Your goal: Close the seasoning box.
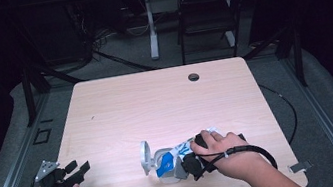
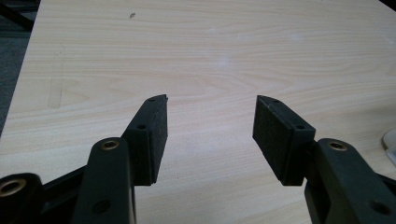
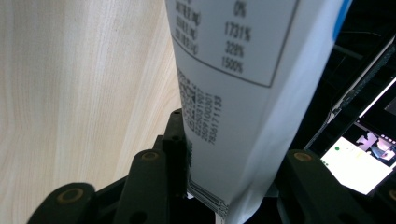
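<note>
Gripping a light, crushable white-and-blue pouch (image 1: pixel 169 162) by its flat printed bottom end near the table's (image 1: pixel 165 98) front edge, our right tongs (image 3: pixel 224 154) pinch gently; left tongs (image 2: pixel 210 126) gape idle.

White-and-blue pouch (image 1: pixel 167 160), lying flat, table's near edge

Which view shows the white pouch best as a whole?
The high view: the pouch lies on the table with its cap end leftward, the right gripper clamped on it. The right gripper view gives only a close slice of its printed back. The left gripper view catches perhaps a white sliver at the right edge.
</note>
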A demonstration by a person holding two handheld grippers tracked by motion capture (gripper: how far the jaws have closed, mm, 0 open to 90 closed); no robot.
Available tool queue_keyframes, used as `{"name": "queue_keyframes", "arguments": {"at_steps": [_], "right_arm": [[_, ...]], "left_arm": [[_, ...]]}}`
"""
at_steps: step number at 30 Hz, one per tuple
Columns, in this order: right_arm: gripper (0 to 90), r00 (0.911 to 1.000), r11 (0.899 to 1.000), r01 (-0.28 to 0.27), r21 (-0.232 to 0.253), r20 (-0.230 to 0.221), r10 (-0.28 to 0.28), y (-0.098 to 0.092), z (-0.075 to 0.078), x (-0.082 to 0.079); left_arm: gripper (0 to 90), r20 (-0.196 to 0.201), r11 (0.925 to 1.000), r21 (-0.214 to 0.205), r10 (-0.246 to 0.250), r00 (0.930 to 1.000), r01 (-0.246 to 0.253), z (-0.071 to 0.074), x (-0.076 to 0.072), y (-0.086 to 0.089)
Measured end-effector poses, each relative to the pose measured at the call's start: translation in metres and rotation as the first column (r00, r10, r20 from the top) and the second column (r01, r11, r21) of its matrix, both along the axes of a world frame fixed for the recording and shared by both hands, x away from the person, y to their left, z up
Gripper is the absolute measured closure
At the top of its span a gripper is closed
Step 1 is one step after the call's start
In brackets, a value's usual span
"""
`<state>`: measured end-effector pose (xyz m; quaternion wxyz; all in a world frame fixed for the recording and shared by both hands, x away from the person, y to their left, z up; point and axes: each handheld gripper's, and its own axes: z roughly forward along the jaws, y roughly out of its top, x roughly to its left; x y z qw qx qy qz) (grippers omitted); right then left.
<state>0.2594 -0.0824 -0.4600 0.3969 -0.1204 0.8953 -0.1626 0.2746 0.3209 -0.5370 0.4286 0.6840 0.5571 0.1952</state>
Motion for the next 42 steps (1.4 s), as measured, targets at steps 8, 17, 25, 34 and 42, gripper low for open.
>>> {"name": "queue_keyframes", "arguments": {"at_steps": [8, 17, 25, 34, 42], "right_arm": [[65.1, 0.9999, 0.997, 0.01, 0.074, -0.006, -0.01, -0.008, -0.005, 0.0], [65.4, 0.9993, 0.987, 0.03, 0.157, -0.027, -0.026, -0.014, -0.011, 0.002], [65.6, 0.9972, 0.97, 0.062, 0.237, -0.056, -0.05, -0.022, -0.016, 0.003], [66.1, 0.993, 0.936, 0.102, 0.338, -0.09, -0.076, -0.03, -0.023, 0.001], [66.3, 0.9924, 0.909, 0.103, 0.404, -0.103, -0.067, -0.037, -0.03, 0.001]], "left_arm": [[45.7, 0.0, 1.0, 0.004, -0.002, 1.0, 0.002, 0.0, 0.0, 0.0], [45.7, -0.001, 1.0, 0.004, -0.003, 1.0, 0.003, 0.0, 0.0, -0.001], [45.7, 0.001, 1.0, 0.005, -0.002, 1.0, 0.002, -0.001, 0.0, -0.001], [45.7, 0.0, 1.0, 0.008, -0.002, 1.0, 0.002, -0.002, 0.001, -0.001], [45.7, -0.006, 0.9999, 0.013, -0.006, 1.0, 0.006, -0.002, 0.001, -0.003]]}}
